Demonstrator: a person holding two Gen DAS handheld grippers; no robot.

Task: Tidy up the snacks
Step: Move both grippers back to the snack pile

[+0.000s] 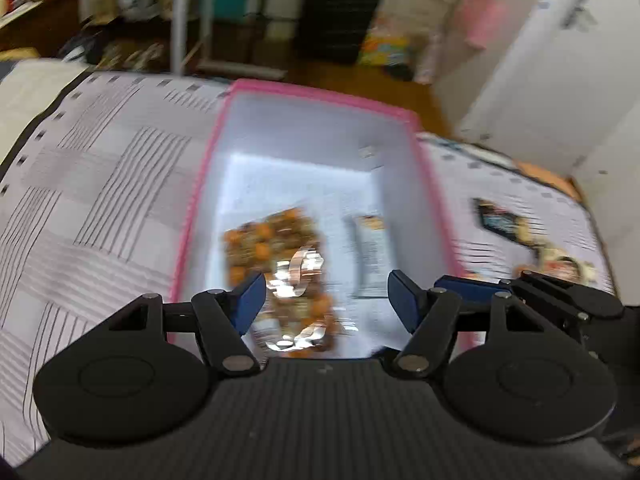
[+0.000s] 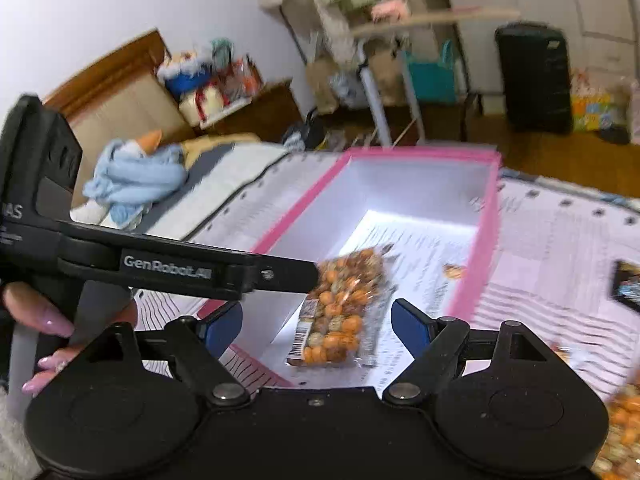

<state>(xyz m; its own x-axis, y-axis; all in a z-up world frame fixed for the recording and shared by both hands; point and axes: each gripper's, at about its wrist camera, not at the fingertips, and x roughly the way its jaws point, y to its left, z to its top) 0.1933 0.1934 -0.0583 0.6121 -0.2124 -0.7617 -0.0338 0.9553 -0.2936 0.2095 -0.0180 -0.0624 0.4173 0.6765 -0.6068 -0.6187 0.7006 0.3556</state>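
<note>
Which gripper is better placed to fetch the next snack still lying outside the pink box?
Probably the right gripper: it is open and empty, and the dark packet lies on its side. The left gripper hangs over the pink box.

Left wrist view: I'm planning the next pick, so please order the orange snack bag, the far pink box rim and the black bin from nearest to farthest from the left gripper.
1. Orange snack bag: between the open left gripper fingers, inside the box.
2. Far pink box rim: beyond the bag.
3. Black bin: on the floor, against the back wall.
</note>
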